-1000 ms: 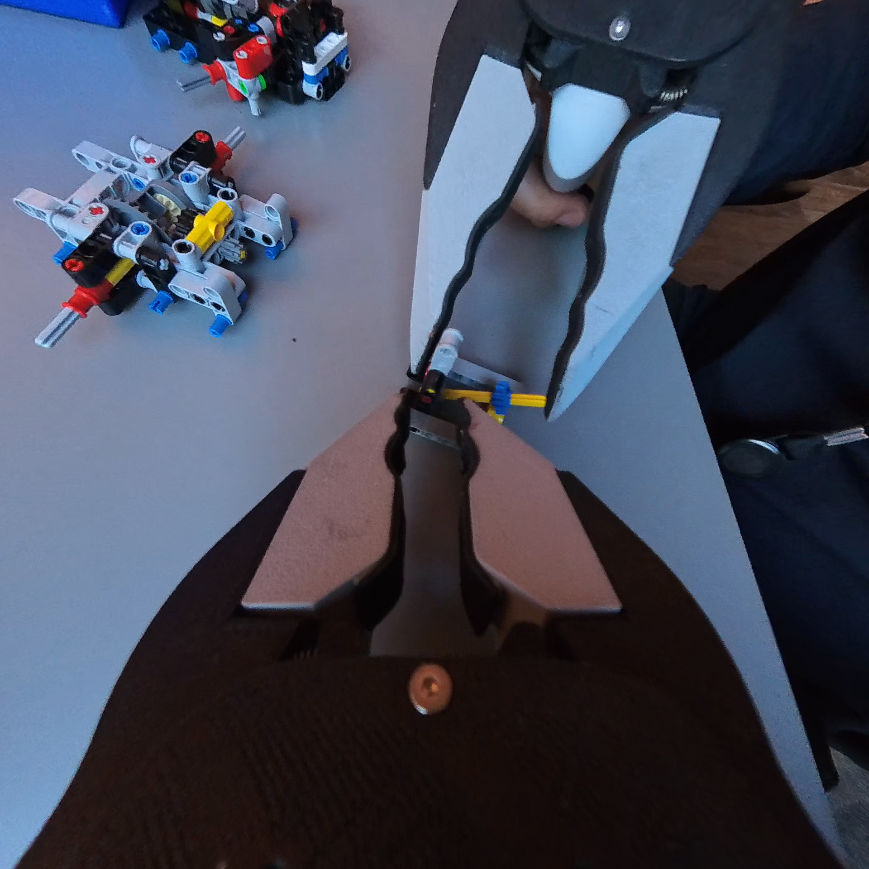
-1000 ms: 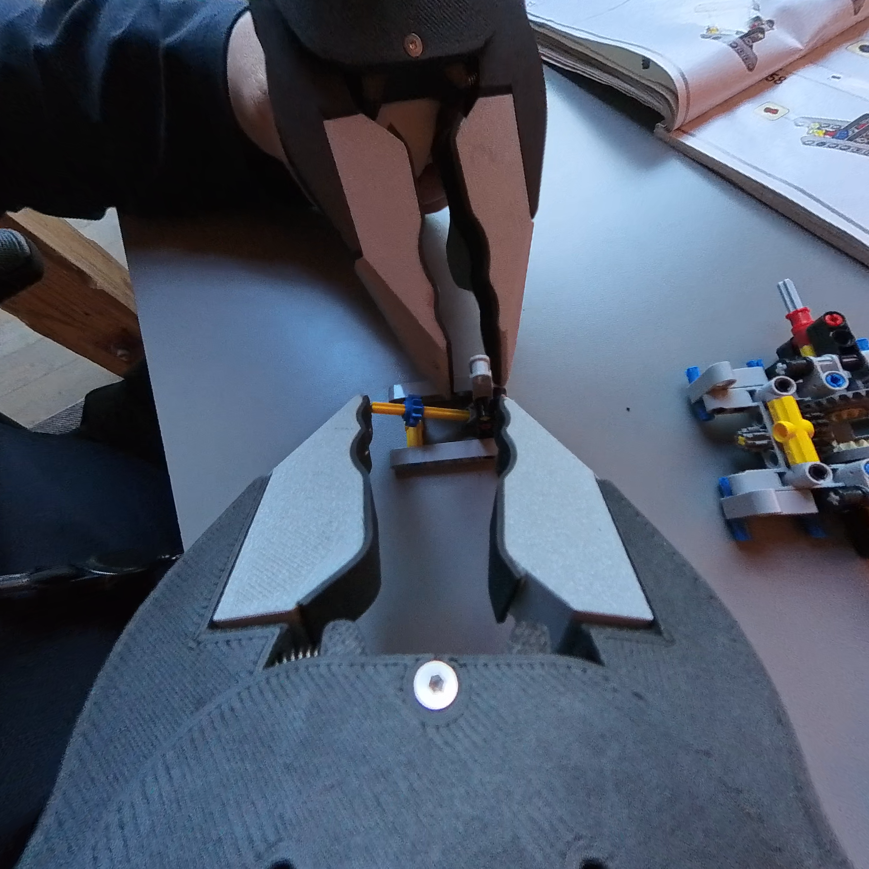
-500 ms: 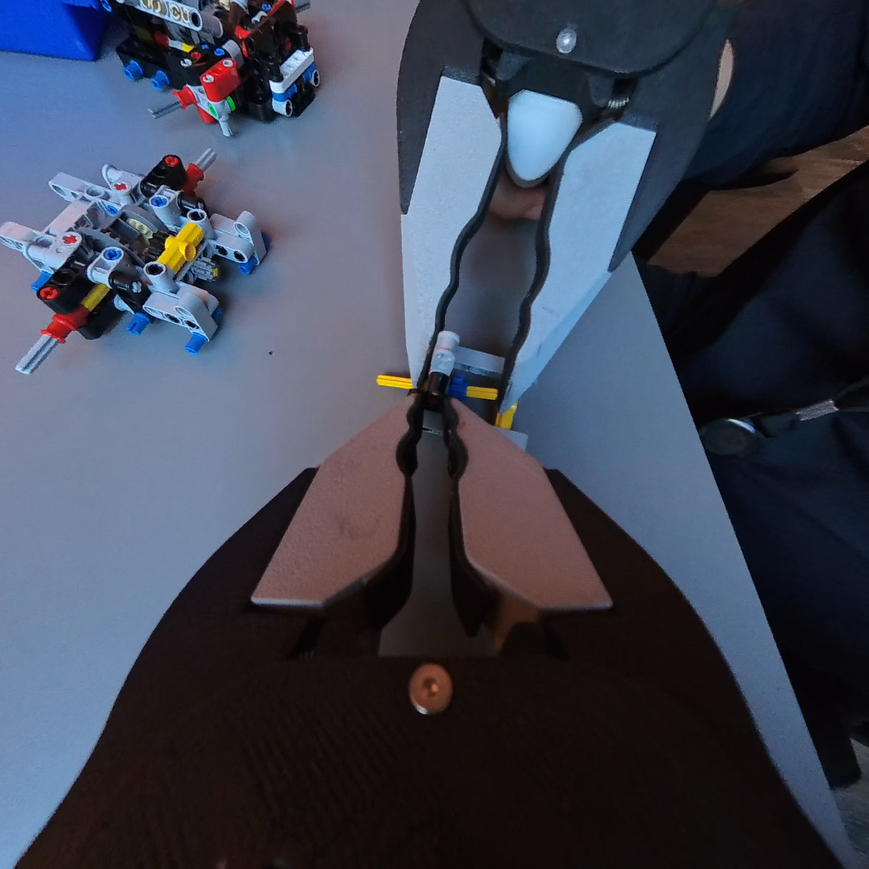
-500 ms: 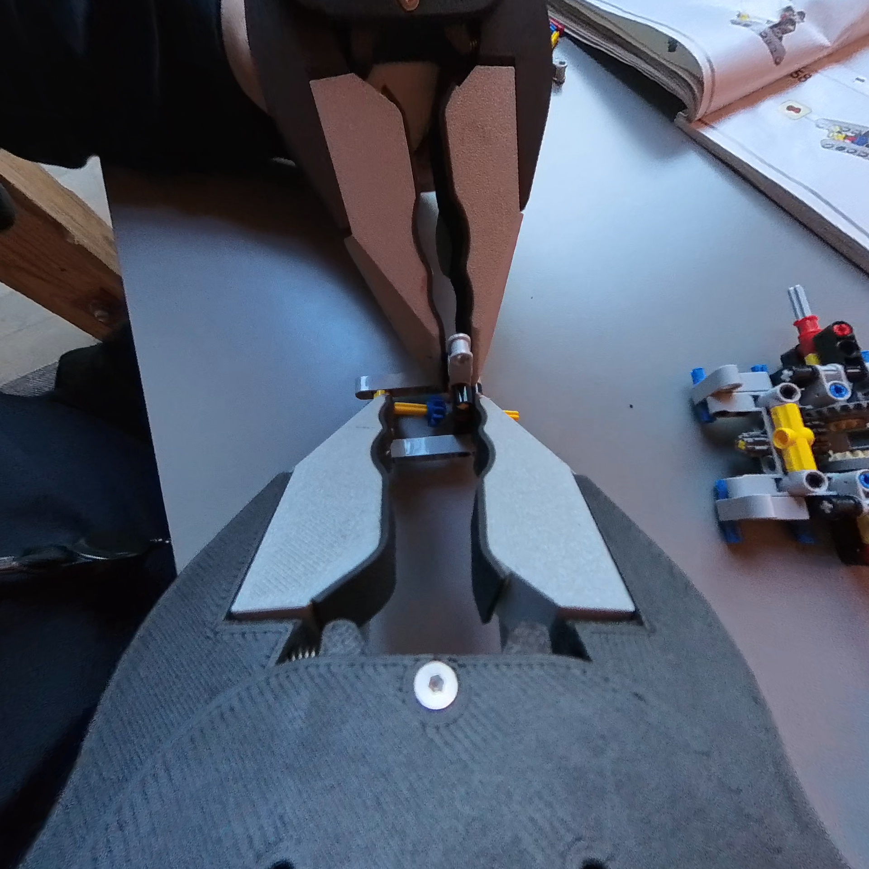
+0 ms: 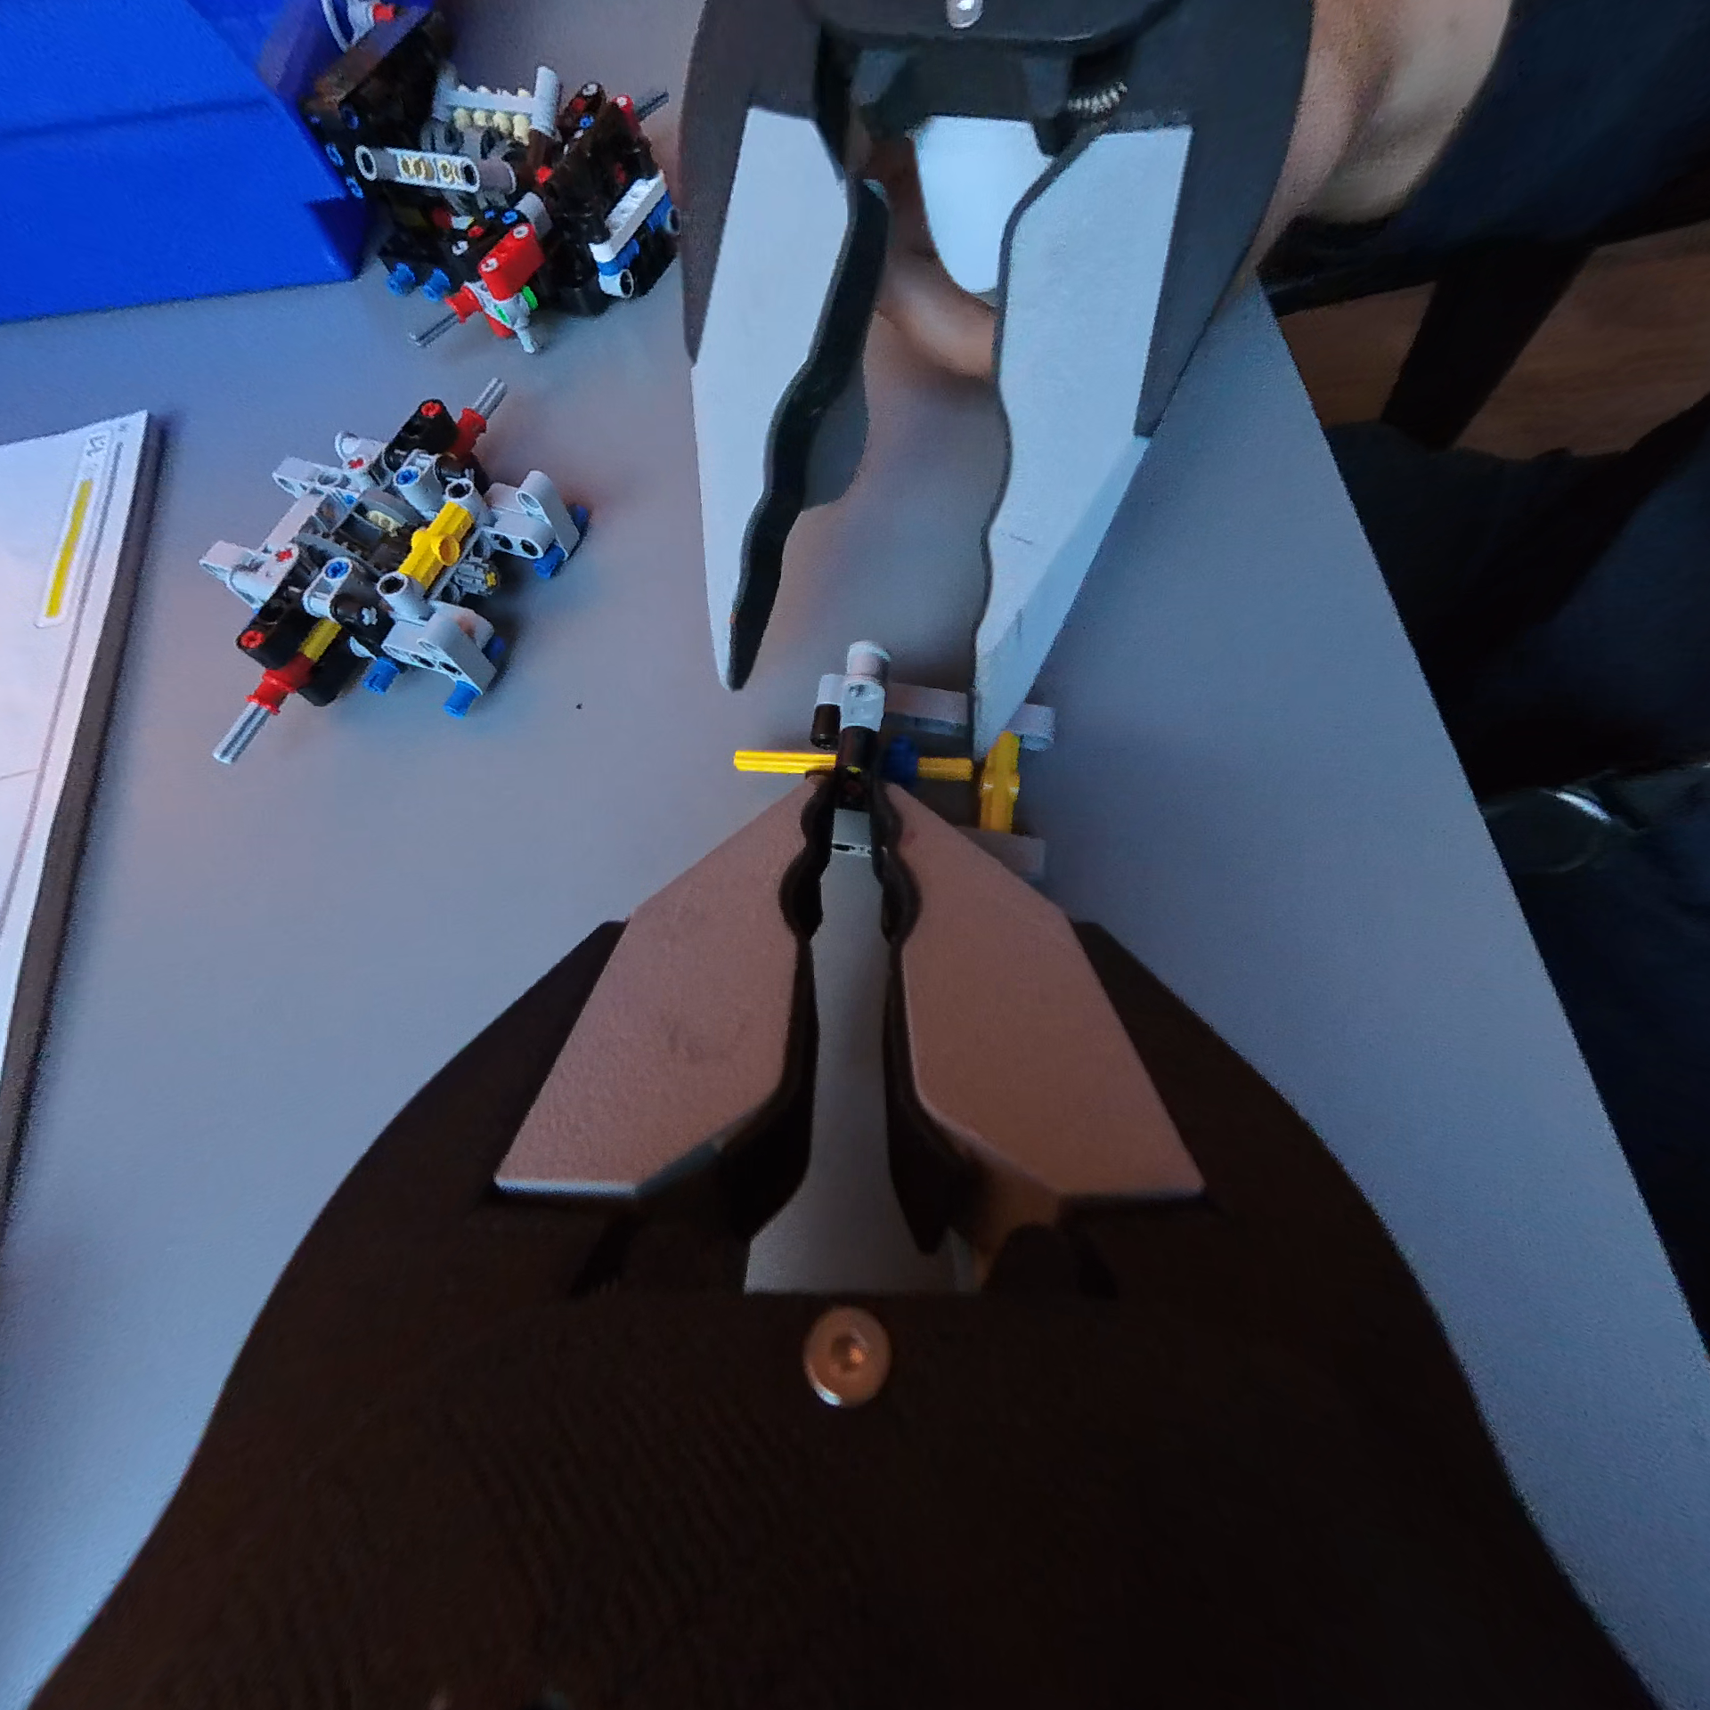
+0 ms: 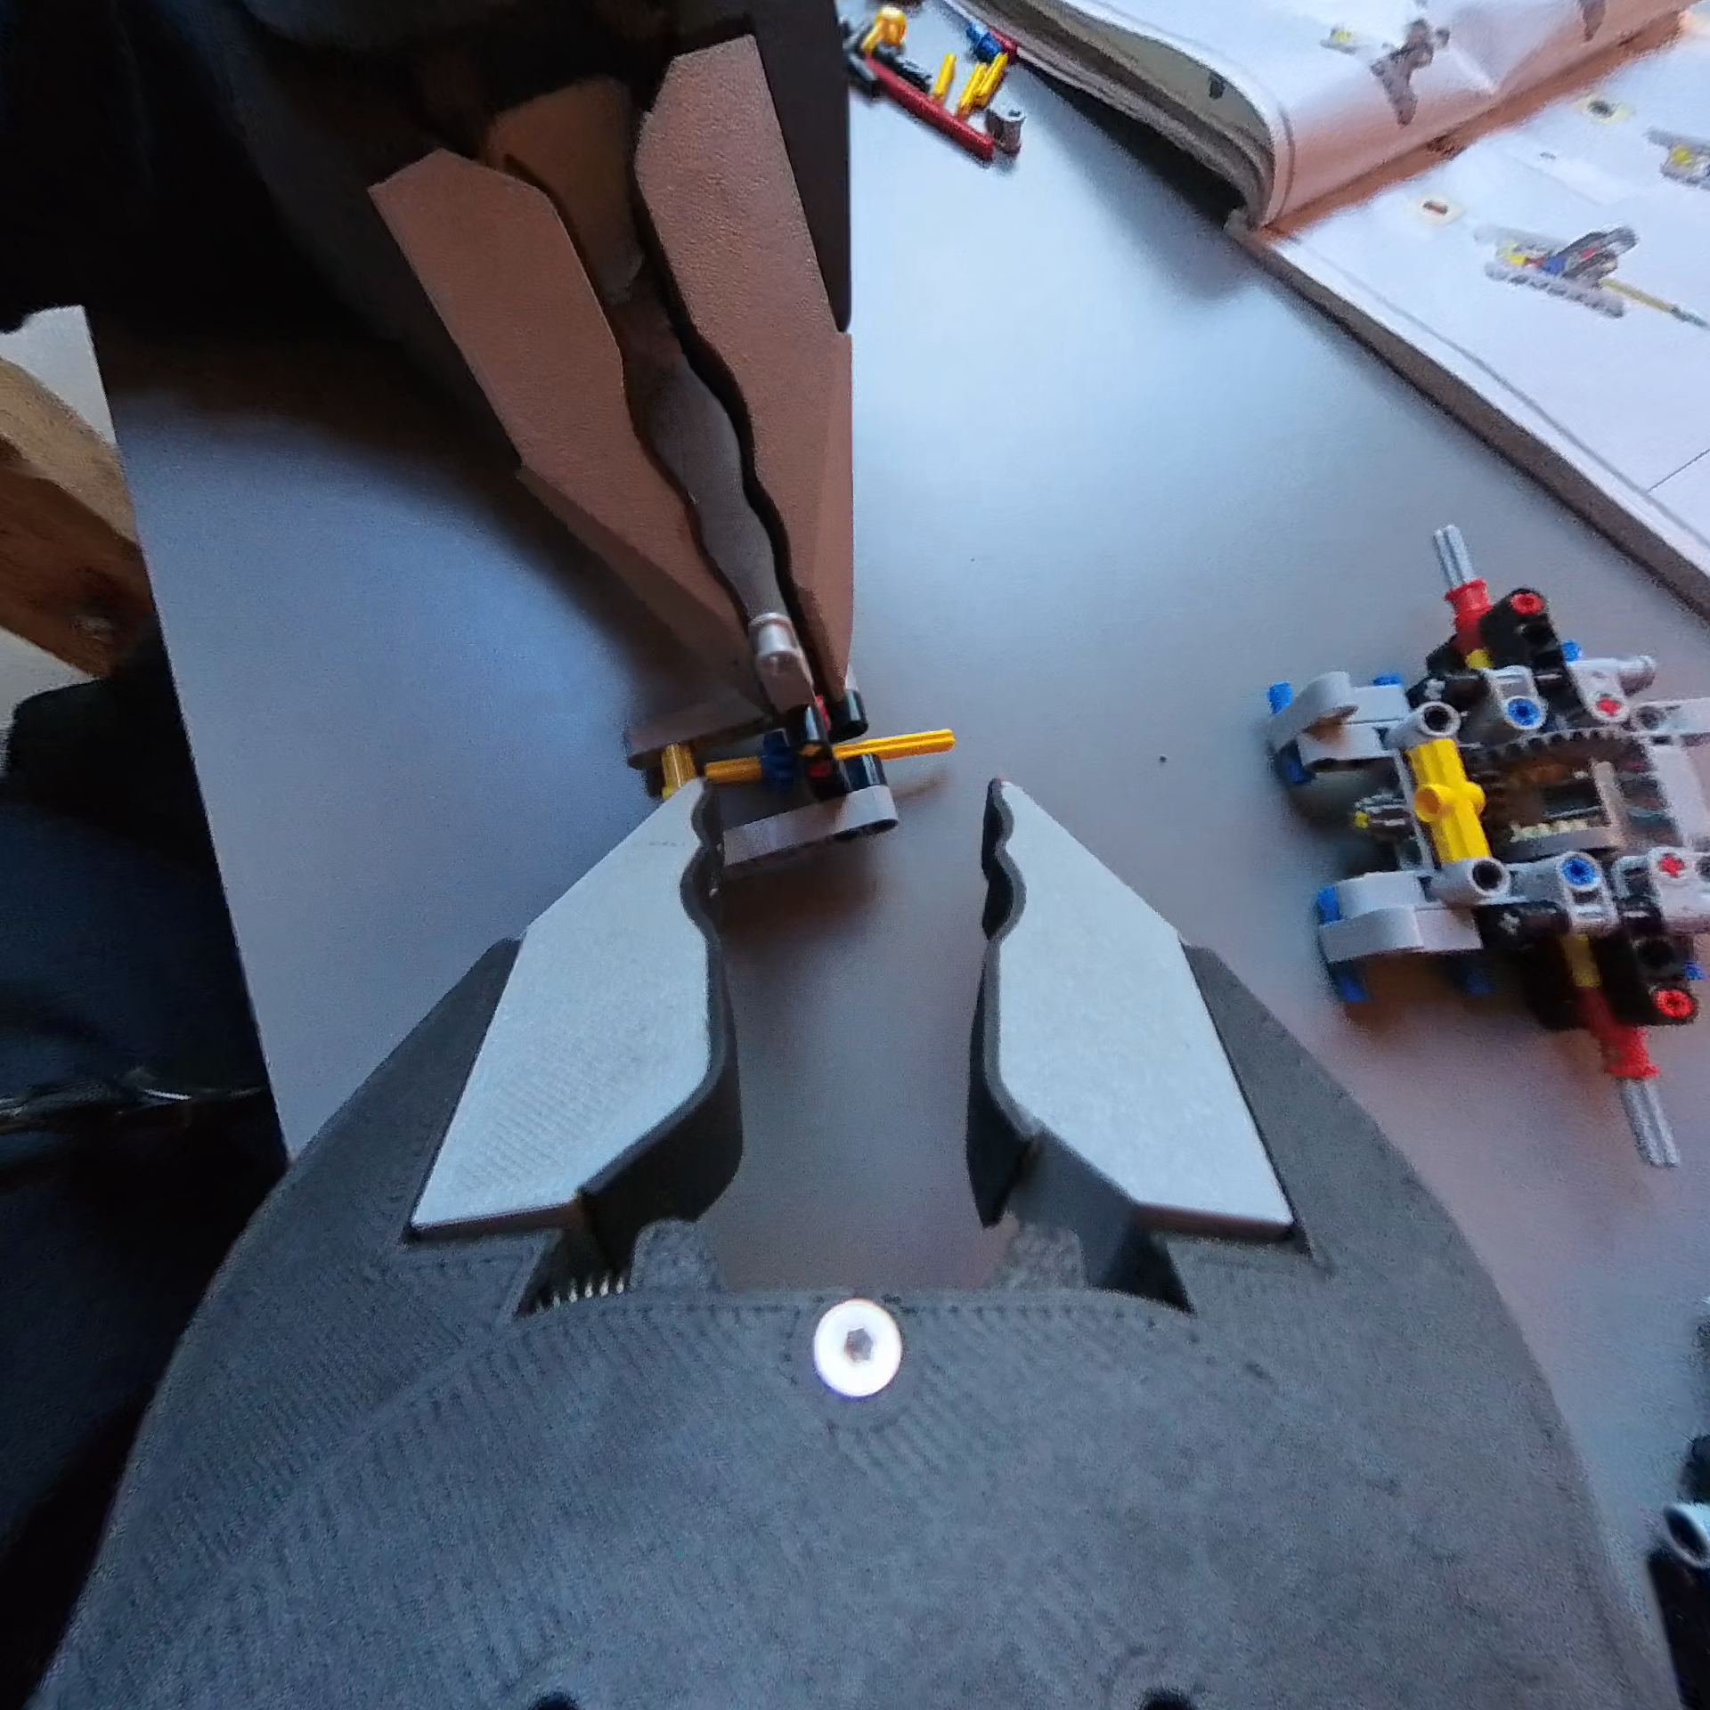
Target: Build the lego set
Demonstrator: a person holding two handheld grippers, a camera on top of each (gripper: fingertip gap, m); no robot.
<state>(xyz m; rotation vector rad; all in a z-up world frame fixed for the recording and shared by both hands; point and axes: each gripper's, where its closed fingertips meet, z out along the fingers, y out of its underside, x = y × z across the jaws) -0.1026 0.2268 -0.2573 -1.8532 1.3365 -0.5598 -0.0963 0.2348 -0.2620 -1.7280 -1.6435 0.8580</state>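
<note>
landmark: small brick subassembly [image 5: 888,749], sitting on the grey table [image 5: 555,925] close to its right-hand edge. going left to right in the left wrist view.

far left of it: white booklet [image 5: 55,592]. up-left: blue bin [image 5: 139,157], with a dense black/red/white brick build [image 5: 518,204] against it. nearer, left of the subassembly and well apart: grey/black chassis build [image 5: 389,574] with yellow and blue pins.

at the subassembly: left gripper [image 5: 849,814], brown fingers, nearly together and clamped on the black connector that carries the yellow axle [image 5: 786,761]. pads press it from both sides. a second ago this gripper was wider and only framing the part, so the pinch is new. a light grey pin stands up from the top.

just right and beyond: right gripper [image 5: 861,675], grey fingers, apart. half a second ago it was squeezed in around the subassembly; now it has spread. one fingertip [image 6: 675,814] sits against the grey beam's end by the yellow bush, the other stands clear on the far side of the axle. nothing gripped.

change in short: the yellow axle now sticks out further on the chassis side than a second ago, blue bush pushed up against the black connector. right has let go after the push, left alone holds the piece.

right wrist view also shows the open instruction book [image 6: 1388,139] and loose pins beyond the subassembly.
</note>
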